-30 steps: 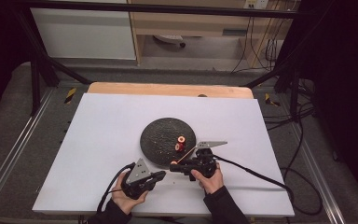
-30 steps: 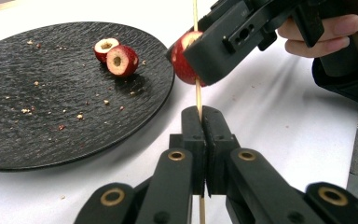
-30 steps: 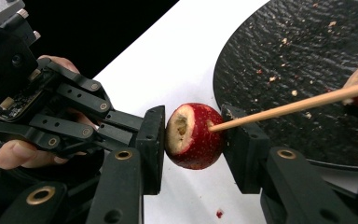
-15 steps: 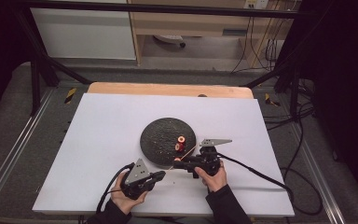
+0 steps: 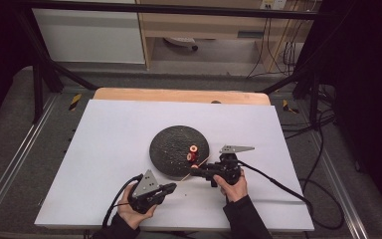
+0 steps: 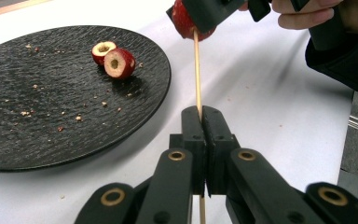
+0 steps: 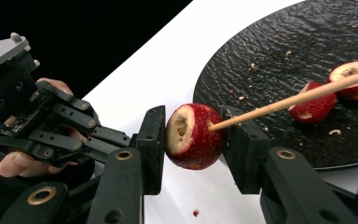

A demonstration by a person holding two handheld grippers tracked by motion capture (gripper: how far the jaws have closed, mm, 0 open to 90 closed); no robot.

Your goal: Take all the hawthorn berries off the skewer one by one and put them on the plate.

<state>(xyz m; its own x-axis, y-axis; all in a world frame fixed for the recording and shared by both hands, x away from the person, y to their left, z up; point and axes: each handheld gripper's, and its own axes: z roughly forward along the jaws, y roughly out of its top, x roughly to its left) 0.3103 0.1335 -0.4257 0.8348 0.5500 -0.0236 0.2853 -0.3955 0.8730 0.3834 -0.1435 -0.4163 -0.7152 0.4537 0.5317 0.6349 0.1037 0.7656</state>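
My left hand (image 5: 135, 209) rests low at the near edge of the tabletop (image 5: 109, 144), its left tongs (image 6: 201, 122) pressed together on a thin wooden skewer (image 6: 196, 70) that runs up and away from them. My right hand (image 5: 233, 183) sits just to the right, its right tongs (image 7: 193, 140) pinching a cored red fruit (image 7: 195, 136), with the skewer passing through it. The white tabletop lies on a wooden board (image 5: 179, 94), with dark floor and cables around it. A black textured plate (image 5: 171, 147) sits near the middle, strewn with crumbs, and carries two more fruits (image 6: 112, 58), red-skinned with pale hollowed centres, touching one another near its right rim.
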